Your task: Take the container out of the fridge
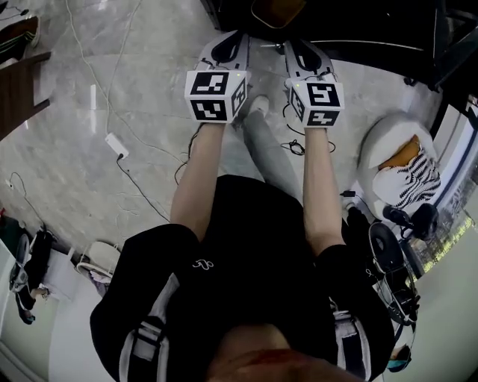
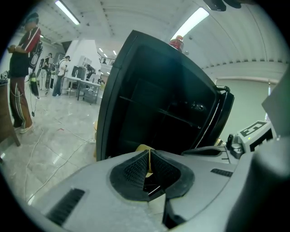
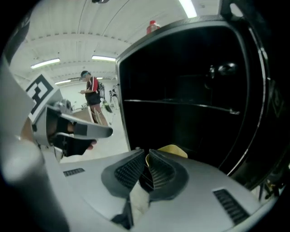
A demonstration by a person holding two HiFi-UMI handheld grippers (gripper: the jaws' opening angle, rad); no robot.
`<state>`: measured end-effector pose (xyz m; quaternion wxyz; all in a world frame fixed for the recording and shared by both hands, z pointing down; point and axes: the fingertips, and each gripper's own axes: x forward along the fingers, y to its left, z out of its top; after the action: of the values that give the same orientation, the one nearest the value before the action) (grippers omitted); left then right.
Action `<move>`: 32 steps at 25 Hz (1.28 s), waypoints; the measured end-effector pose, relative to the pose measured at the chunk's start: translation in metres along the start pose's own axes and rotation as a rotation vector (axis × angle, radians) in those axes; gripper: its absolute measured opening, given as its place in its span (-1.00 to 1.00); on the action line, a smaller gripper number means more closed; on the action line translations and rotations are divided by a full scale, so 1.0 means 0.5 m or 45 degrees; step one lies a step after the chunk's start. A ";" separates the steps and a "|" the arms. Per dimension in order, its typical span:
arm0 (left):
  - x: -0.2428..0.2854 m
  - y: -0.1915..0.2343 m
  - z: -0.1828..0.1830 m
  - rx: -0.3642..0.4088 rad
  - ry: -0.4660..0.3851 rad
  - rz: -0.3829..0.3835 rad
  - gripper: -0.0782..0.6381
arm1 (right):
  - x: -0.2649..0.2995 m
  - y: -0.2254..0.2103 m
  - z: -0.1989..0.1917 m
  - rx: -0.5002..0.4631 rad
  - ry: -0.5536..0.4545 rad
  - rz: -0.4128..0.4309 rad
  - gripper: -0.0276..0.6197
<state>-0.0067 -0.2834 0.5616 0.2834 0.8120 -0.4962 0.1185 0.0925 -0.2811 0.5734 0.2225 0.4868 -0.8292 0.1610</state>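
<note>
The black fridge (image 2: 154,104) stands open in front of me, its inside dark, with wire shelves (image 3: 181,105). Low inside it lies a yellowish container (image 3: 174,151), which shows just past my jaw tips in both gripper views (image 2: 141,148) and as a brownish shape in the head view (image 1: 275,9). My left gripper (image 1: 225,37) and right gripper (image 1: 301,45) are held side by side and point at the fridge opening. The jaws of both are together with nothing between them. Neither gripper touches the container.
A red can (image 2: 177,42) sits on top of the fridge. Cables and a white power strip (image 1: 116,145) lie on the marble floor at the left. A white seat with striped cloth (image 1: 403,171) stands at the right. People (image 2: 20,68) stand far off.
</note>
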 end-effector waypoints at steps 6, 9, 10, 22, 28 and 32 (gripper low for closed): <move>0.007 0.021 -0.034 -0.018 0.011 -0.002 -0.73 | 0.100 0.015 -0.083 -0.246 0.193 0.078 -0.86; 0.012 0.037 -0.053 -0.032 0.021 -0.006 -0.73 | 0.154 0.015 -0.121 -0.399 0.294 0.105 -0.58; 0.013 0.045 -0.059 -0.040 0.024 -0.004 -0.73 | 0.171 0.016 -0.131 -0.451 0.328 0.113 -0.56; 0.016 0.091 -0.111 -0.046 0.089 0.019 -0.73 | 0.308 0.000 -0.223 -0.851 0.570 0.155 -0.64; 0.001 0.094 -0.098 -0.060 0.078 0.020 -0.73 | 0.297 0.019 -0.198 -0.725 0.517 0.158 -0.84; -0.015 0.088 -0.076 -0.059 0.055 0.017 -0.73 | 0.258 0.037 -0.140 -0.416 0.381 0.145 -0.85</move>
<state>-0.0453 -0.2712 0.6039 0.3119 0.7992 -0.4980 0.1262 0.0358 -0.3332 0.6999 0.4095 0.3676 -0.8280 0.1074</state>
